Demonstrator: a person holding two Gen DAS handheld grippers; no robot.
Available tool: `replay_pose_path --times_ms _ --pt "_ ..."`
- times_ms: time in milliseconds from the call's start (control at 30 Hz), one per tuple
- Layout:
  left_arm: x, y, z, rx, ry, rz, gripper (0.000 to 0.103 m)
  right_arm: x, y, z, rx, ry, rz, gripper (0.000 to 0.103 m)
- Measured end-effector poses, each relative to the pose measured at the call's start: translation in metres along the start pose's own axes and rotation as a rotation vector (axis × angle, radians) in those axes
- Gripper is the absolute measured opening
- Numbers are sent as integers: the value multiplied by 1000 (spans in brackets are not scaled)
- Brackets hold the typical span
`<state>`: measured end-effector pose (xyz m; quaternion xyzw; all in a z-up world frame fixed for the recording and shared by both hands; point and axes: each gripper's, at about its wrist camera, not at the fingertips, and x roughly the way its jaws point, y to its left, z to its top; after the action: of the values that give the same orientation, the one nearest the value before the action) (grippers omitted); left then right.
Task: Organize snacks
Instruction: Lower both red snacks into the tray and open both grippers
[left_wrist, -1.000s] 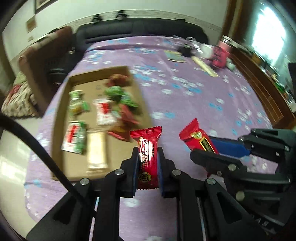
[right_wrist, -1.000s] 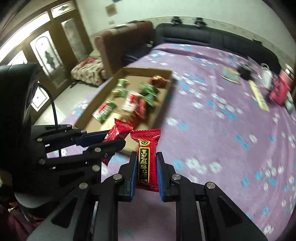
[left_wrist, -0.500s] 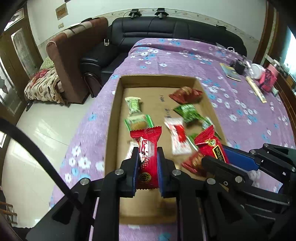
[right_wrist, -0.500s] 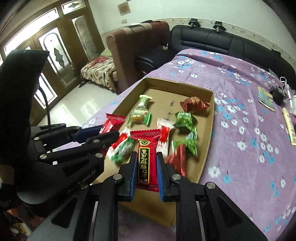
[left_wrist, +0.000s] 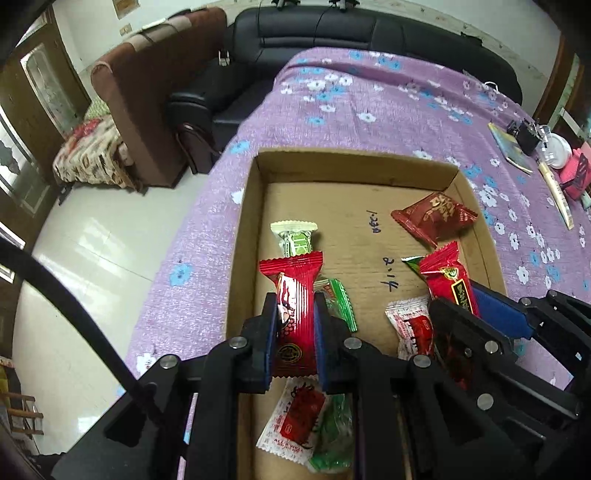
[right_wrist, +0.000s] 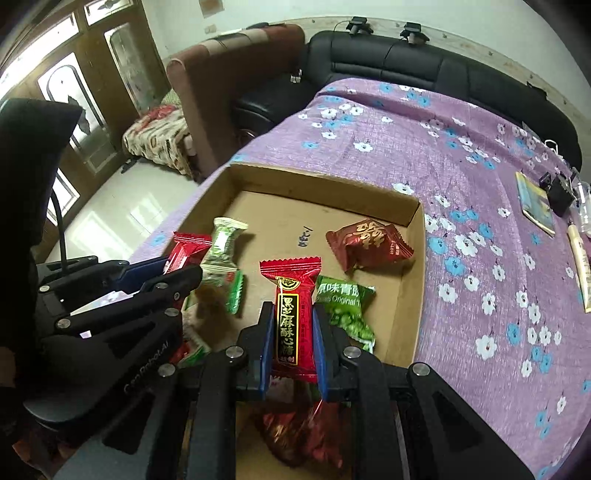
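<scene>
Over the cardboard tray (left_wrist: 246, 236), in the left wrist view, a red sweet wrapper (left_wrist: 295, 314) is clamped upright by the left tongs (left_wrist: 295, 325). Loose sweets lie on the tray floor, a dark red packet (left_wrist: 434, 218) near its far right corner. Beside it, the right tongs (left_wrist: 463, 299) are seen gripping another red wrapper.

From the right wrist view, a red sesame candy (right_wrist: 291, 314) is pinched by the right tongs (right_wrist: 291, 332) above a green pea packet (right_wrist: 347, 310). The tray stands on the purple flowered counter (right_wrist: 461, 177).
</scene>
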<state>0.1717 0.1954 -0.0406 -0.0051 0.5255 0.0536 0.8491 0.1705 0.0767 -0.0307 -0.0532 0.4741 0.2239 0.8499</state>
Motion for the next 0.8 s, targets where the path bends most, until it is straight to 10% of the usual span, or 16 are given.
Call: replay_pose_path --times_ms 467,800 --pt "-1 -8 2 16 34 1 42 -3 -6 2 3 24 -46 24" --pt "-31 -4 -13 -35 -41 40 56 -34 -16 -8 65 -14 -85 62"
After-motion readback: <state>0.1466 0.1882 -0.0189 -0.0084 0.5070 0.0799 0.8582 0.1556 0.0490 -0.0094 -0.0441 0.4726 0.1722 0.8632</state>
